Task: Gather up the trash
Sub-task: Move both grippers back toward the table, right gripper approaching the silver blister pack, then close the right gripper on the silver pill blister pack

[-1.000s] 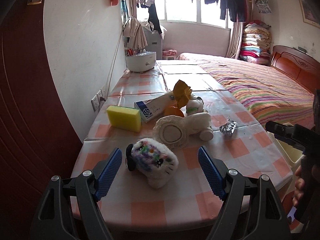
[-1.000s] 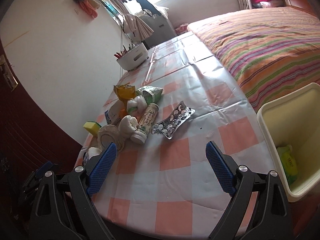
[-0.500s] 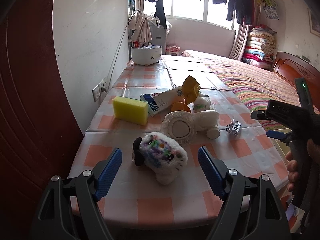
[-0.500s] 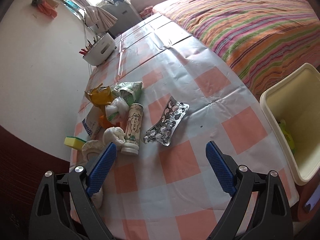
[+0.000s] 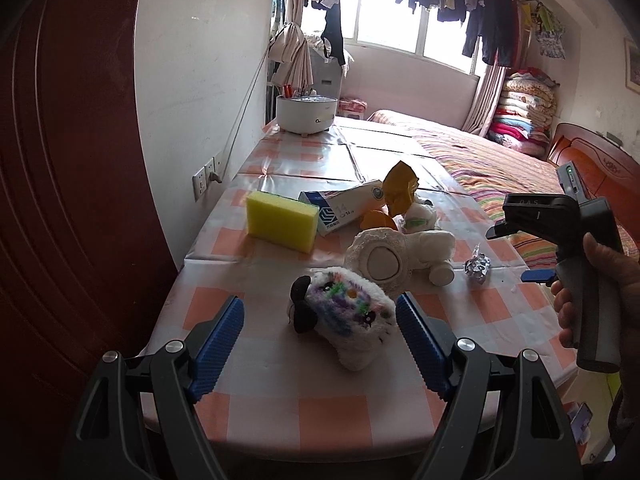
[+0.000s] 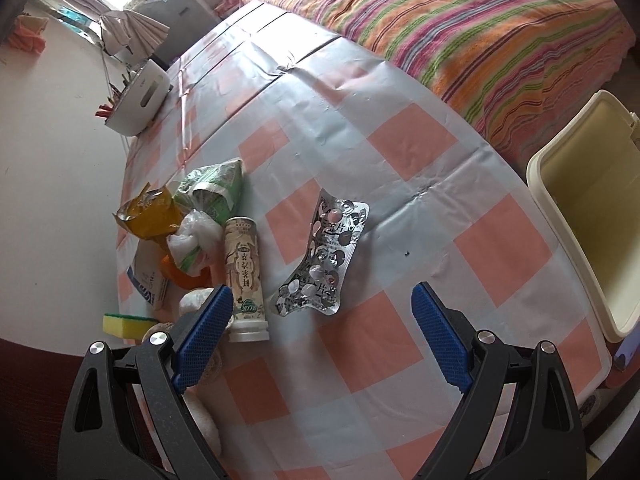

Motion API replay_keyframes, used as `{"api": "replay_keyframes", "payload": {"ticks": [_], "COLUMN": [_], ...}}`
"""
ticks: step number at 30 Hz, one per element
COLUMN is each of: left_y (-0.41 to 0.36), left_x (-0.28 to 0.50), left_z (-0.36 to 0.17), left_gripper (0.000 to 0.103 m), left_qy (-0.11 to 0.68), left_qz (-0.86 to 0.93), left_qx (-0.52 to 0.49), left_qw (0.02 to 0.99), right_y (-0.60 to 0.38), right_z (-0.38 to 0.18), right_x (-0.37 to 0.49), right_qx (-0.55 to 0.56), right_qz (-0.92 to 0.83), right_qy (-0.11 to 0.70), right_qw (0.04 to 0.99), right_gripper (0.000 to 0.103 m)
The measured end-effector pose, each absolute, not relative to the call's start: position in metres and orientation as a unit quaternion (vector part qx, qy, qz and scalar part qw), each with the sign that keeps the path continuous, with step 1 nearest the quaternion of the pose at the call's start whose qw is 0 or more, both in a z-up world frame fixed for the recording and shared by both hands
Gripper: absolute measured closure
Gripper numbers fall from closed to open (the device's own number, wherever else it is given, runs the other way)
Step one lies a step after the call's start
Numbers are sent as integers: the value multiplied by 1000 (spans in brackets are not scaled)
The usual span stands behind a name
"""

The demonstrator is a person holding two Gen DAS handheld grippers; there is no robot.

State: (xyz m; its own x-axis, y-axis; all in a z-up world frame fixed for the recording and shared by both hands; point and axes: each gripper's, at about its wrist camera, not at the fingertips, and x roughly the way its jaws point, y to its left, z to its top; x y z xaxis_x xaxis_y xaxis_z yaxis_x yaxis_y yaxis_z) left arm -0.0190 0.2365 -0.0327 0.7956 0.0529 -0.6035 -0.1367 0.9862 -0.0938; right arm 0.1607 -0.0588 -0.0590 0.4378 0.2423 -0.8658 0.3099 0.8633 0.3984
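Observation:
An empty silver blister pack lies on the checked tablecloth just ahead of my open right gripper; it shows as a small foil lump in the left wrist view. Left of it lie a cream bottle, a white plastic wad, a yellow wrapper and a green packet. A cream bin stands at the table's right edge. My left gripper is open, held over a fluffy white toy. The right gripper appears at right in the left wrist view.
A yellow sponge, a blue-white box and a round fluffy white item sit mid-table. A white pot stands at the far end. The wall is left, a striped bed right.
My right gripper has risen and tilted down over the table, closing on the blister pack. My left gripper has drawn back and lifted a little; both stay open.

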Motion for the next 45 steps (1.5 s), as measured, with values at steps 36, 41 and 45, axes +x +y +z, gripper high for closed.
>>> {"api": "replay_keyframes", "payload": {"ticks": [36, 41, 45], "left_y": [250, 247, 244], "left_x": [-14, -12, -12], "left_z": [-43, -45, -44], "left_gripper": [27, 27, 27], "left_qy": [326, 334, 335], "left_qz": [49, 51, 52], "left_qx": [-93, -87, -85], "left_qw": [939, 937, 937], "right_y": [-37, -42, -48], "right_z": [-95, -96, -90], "right_x": [188, 182, 174], "right_qx": [231, 230, 228], "right_qz": [16, 34, 44], "right_qy": [547, 532, 512], "right_qw": [804, 814, 827], "right_gripper": [67, 69, 69]}}
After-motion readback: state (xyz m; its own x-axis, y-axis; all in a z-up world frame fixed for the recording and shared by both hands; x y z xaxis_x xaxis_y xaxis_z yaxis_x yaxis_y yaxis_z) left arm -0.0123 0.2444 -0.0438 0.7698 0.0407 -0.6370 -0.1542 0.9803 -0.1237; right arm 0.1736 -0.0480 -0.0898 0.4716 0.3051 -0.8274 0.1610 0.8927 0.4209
